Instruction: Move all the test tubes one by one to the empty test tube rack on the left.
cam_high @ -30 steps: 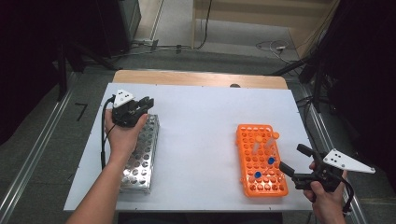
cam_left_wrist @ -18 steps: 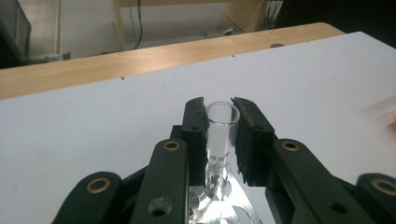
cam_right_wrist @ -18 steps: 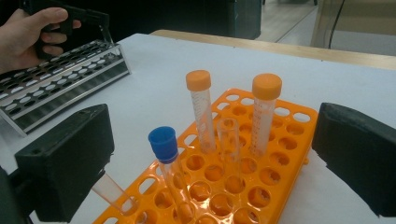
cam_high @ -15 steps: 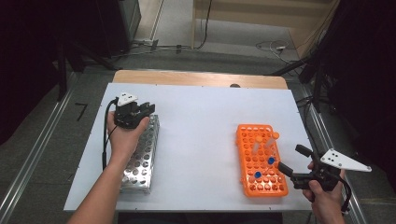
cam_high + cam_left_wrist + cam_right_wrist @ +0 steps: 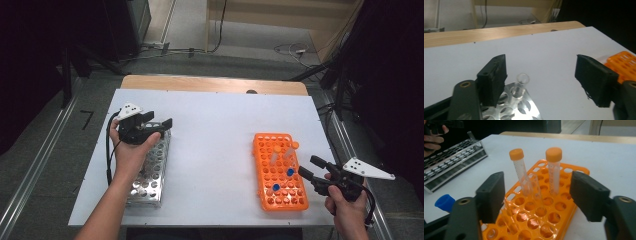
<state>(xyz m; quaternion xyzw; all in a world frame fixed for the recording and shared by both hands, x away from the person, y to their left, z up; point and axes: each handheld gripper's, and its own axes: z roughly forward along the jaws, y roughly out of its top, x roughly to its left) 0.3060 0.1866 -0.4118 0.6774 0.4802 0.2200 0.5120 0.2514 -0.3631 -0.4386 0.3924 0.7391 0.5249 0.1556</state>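
The orange-capped tubes [image 5: 520,172] stand upright just ahead of the right claw [image 5: 537,197], its jaws half-closing, empty.

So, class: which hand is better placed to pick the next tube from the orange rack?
Right. The right gripper sits beside the orange rack, its open fingers facing the capped tubes. The left gripper is across the table at the metal rack.

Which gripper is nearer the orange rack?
Right. The right gripper sits just off the orange rack at its near right edge, fingers open toward it. The left gripper is across the table, over the metal rack.
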